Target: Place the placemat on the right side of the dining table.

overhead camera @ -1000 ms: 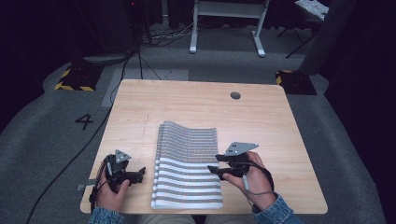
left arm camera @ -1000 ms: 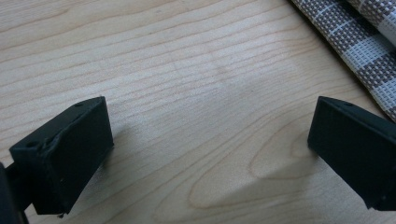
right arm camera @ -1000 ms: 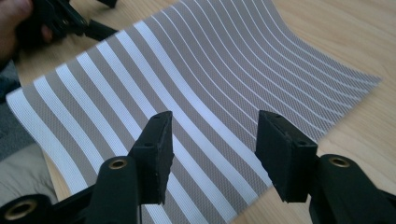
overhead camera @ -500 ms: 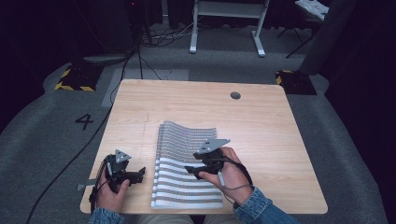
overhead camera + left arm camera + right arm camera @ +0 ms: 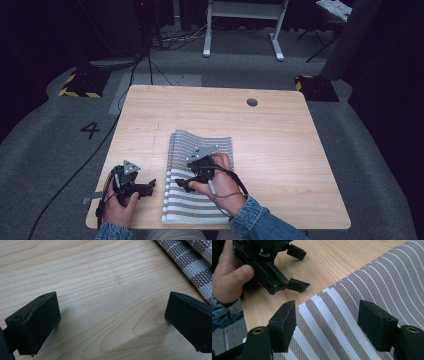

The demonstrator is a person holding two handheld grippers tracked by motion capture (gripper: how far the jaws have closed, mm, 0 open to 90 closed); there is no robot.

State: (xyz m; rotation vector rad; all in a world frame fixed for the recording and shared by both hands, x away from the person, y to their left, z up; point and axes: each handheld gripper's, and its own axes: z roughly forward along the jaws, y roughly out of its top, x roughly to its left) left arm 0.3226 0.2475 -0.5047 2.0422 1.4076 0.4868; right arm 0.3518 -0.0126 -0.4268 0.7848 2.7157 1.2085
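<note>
The right claw [image 5: 327, 325] is spread wide, and its jaws have just been opening, with nothing pinched between them. It hangs low over the striped mat [image 5: 367, 290], with the mat's left edge just past its jaws, and only the weave shows in the gap. The left claw [image 5: 110, 320] is spread wide too, over bare wood, pinching nothing, with the mat's left edge just beside one jaw. In the high view the right claw [image 5: 184, 185] sits over the near left part of the mat [image 5: 212, 145], and the left claw [image 5: 150, 187] waits near the front left corner of the tabletop [image 5: 300, 150]. The mat lies in the middle of the near half of the tabletop, and its near end comes close to the front edge. It looks folded over, because more than one layer shows along its left edge. It looks woven, thin and light, so it should bend and flop but not break. It may slide on the smooth wood when pushed. A good place to grab it looks like the left edge or a near corner, where a jaw can slip under the layers. Pinching the flat middle would likely just bunch it up. Each claw could take one corner, so the mat stays even when it is lifted.
</note>
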